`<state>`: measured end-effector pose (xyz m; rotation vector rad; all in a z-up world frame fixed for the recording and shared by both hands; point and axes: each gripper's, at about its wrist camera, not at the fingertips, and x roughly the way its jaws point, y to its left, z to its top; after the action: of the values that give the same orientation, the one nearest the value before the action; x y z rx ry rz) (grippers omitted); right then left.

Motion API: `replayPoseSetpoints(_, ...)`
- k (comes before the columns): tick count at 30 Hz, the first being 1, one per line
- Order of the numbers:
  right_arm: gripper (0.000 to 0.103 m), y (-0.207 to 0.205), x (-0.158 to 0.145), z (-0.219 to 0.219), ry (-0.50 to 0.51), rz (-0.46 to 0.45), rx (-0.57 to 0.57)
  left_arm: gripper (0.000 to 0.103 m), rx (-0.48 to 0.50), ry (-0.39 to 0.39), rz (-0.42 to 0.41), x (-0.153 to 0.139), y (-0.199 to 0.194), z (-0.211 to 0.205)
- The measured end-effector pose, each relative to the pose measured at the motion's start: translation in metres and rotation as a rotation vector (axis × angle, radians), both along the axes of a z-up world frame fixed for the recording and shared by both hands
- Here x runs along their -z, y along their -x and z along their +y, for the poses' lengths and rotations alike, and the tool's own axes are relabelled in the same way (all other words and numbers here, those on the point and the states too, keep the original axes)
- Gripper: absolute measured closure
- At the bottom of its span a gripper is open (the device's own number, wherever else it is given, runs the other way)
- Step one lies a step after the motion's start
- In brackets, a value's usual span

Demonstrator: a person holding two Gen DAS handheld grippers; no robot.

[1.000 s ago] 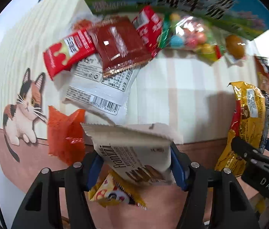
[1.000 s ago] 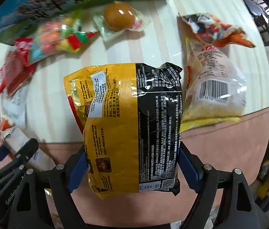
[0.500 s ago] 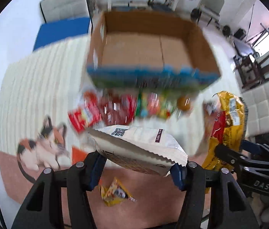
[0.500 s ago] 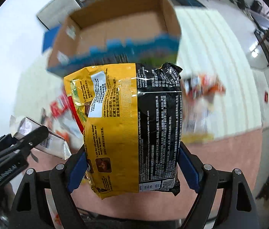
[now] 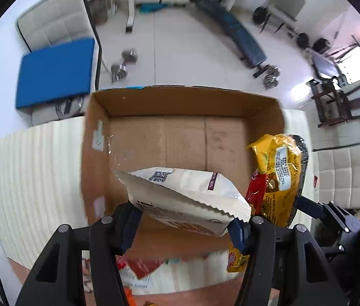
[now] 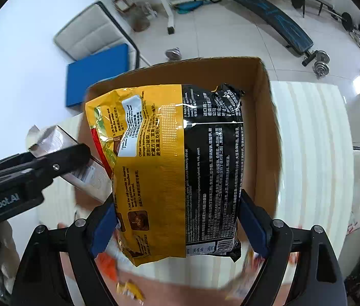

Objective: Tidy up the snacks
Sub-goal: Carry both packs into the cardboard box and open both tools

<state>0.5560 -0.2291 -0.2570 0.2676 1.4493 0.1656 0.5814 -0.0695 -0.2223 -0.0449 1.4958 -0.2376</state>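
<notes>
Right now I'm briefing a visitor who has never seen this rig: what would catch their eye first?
Probably the yellow-and-black noodle packet, filling the right wrist view, clamped in the right gripper. Next the white packet held in the left gripper. Both hang over the open, empty cardboard box on the striped mat.

**Count of things in view**

One open cardboard box (image 5: 180, 137), ahead of both tools. One white snack packet (image 5: 187, 193) between the left gripper's (image 5: 182, 225) pads. One yellow-and-black noodle packet (image 6: 177, 168) between the right gripper's (image 6: 178, 225) pads. Two grippers in all. Beyond the box: one blue mat (image 5: 54, 72), one slanted workout bench (image 6: 271, 17), two dumbbells (image 5: 123, 65). Loose snacks below the fingers too blurred to count.
</notes>
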Motion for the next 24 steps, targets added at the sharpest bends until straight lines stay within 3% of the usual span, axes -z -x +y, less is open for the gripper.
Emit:
replayPoseSetpoints(7, 0.015, -0.074, 0.072, 0.008, 0.077, 0.106, -0.048, 0.046, -0.028, -0.012, 0.132, 0.073, -0.051, -0.002)
replayPoseSetpoints(13, 0.014, -0.1, 0.111, 0.013, 0.102, 0.172, -0.07, 0.045, -0.048, -0.041, 0.183, 0.096, -0.062, -0.005)
replayPoseSetpoints(14, 0.013, -0.099, 0.113, 0.014, 0.11, 0.173, -0.078, 0.04, -0.056, -0.036, 0.183, 0.096, -0.062, -0.005)
replayPoseSetpoints(15, 0.012, -0.097, 0.112, 0.018, 0.119, 0.171, -0.084, 0.026, -0.071, -0.034, 0.179, 0.097, -0.062, -0.004)
replayPoseSetpoints(17, 0.008, -0.101, 0.113, 0.021, 0.121, 0.177, -0.081, 0.007, -0.098, -0.026, 0.172, 0.096, -0.062, -0.001)
replayPoseSetpoints(24, 0.002, -0.096, 0.097, 0.026, 0.143, 0.13, -0.108, 0.006, -0.113, -0.042, 0.088, 0.085, -0.06, 0.001)
